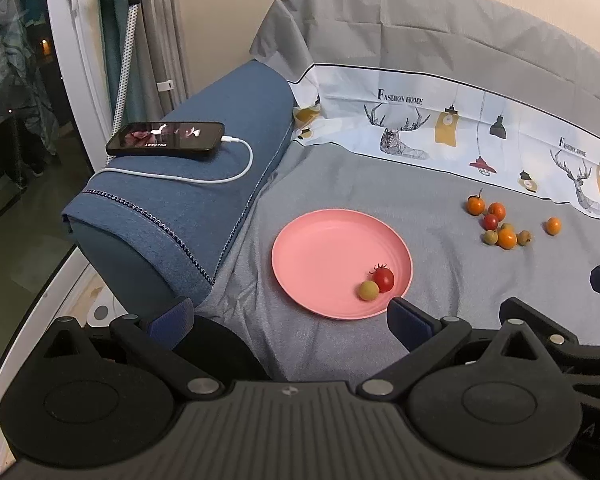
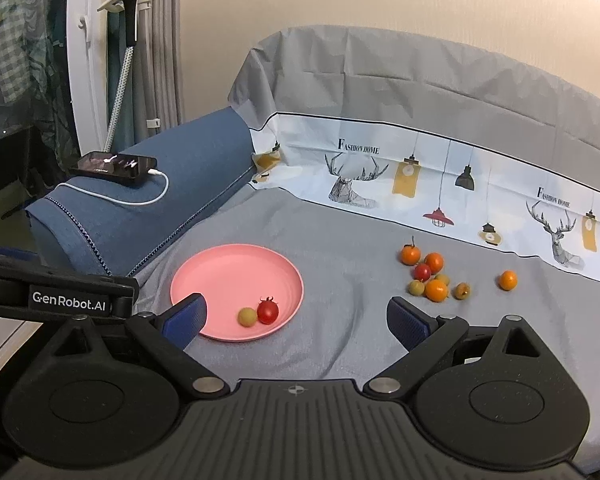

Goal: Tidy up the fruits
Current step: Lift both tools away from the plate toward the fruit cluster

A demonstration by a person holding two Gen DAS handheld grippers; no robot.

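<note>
A pink plate (image 1: 332,248) (image 2: 228,272) lies on the grey sofa cover and holds a red cherry tomato (image 1: 383,279) (image 2: 268,311) and a small green fruit (image 1: 369,290) (image 2: 247,316) near its front right rim. Several small orange, red and green fruits (image 1: 500,228) (image 2: 432,276) lie loose on the cover to the right, one orange fruit (image 1: 553,225) (image 2: 508,280) apart. My left gripper (image 1: 290,316) is open and empty at the plate's near side. My right gripper (image 2: 296,316) is open and empty, near the plate's right rim.
A blue sofa armrest (image 1: 188,200) (image 2: 148,208) stands left of the plate, with a phone (image 1: 166,138) (image 2: 114,166) charging on it by a white cable. A printed white cloth (image 1: 440,128) lines the sofa back. The left gripper's body (image 2: 60,288) shows at the right view's left edge.
</note>
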